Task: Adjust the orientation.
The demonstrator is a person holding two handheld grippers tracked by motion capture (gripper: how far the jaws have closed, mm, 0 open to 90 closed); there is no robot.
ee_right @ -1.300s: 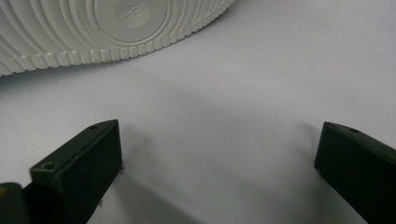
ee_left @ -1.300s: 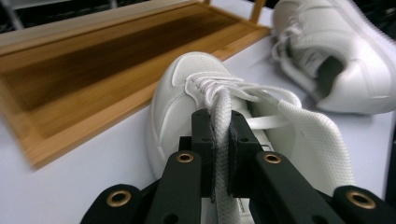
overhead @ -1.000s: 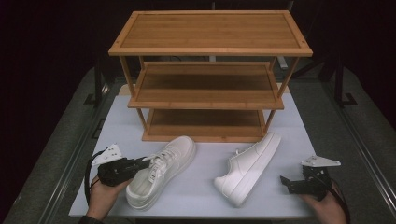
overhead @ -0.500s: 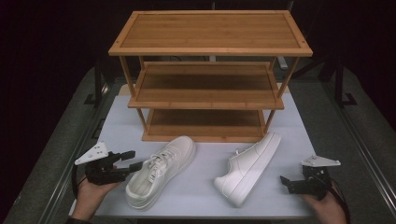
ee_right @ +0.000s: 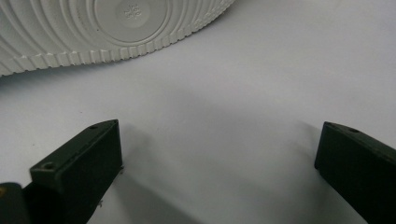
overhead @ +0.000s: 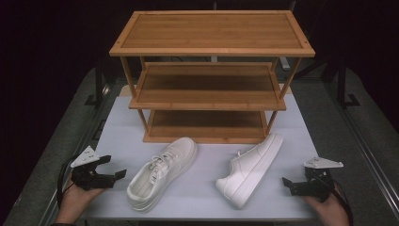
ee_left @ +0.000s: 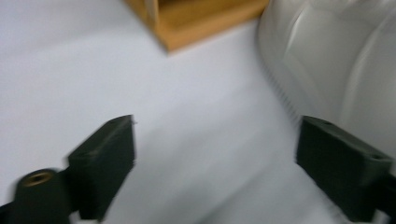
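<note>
Where the white mat (overhead: 207, 202) lies in front of the bamboo rack (overhead: 211, 75), two white sneakers rest on it; the left sneaker (overhead: 162, 172) stands upright on its sole, toe aimed toward the rack's bottom shelf, while the right sneaker (overhead: 249, 167) lies tipped on its side, its ribbed sole (ee_right: 107, 28) turned toward the right gripper (overhead: 295, 184); the two shoes sit near each other but apart. The left gripper (overhead: 117, 175) hovers just beside the heel of the left sneaker (ee_left: 336, 70) without touching it; its jaws have just been opening and stand wide, with bare mat between them; the picture from it is blurred. The right gripper (ee_right: 219, 172) rests low near the mat's right edge, close to the right sneaker's heel, jaws spread wide and holding nothing.
</note>
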